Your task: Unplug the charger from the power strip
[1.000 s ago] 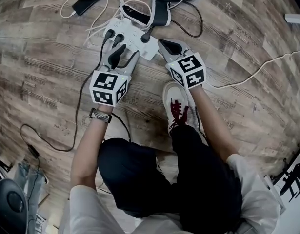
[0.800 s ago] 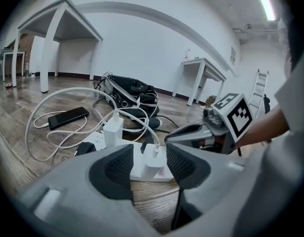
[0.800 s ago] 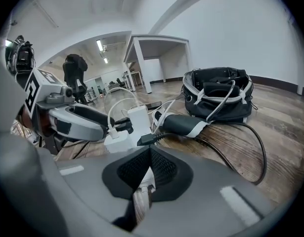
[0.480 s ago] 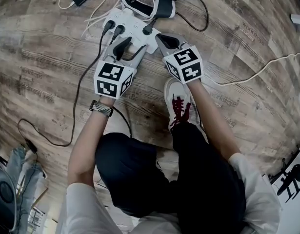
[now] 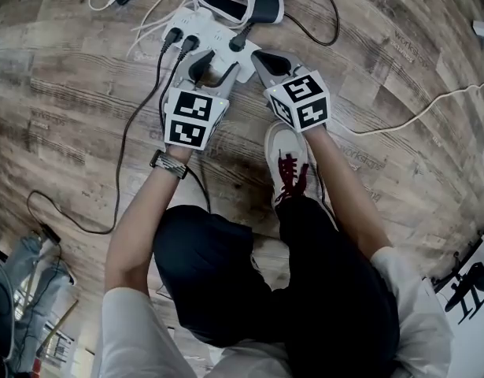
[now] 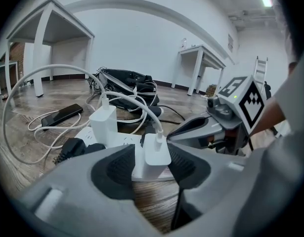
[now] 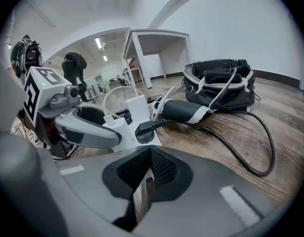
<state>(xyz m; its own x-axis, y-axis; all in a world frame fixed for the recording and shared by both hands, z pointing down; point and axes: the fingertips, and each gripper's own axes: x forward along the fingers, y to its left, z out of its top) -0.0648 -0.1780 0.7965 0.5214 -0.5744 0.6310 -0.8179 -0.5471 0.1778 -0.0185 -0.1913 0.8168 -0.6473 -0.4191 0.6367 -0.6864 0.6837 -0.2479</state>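
Left gripper view: left gripper is low over the white power strip on the wood floor, fingers spread either side of the small white charger. They have just been closing, a thin gap remains on one side, not clamped. The charger stands upright, plugged into the strip, white cable arcing up from its top. A second, taller white charger sits further along the strip, black plugs beside it. Right gripper view: right gripper has its fingers pressed together on nothing, tips just at the strip's near end. Black bag lies behind the strip, phone on the floor off to the side.
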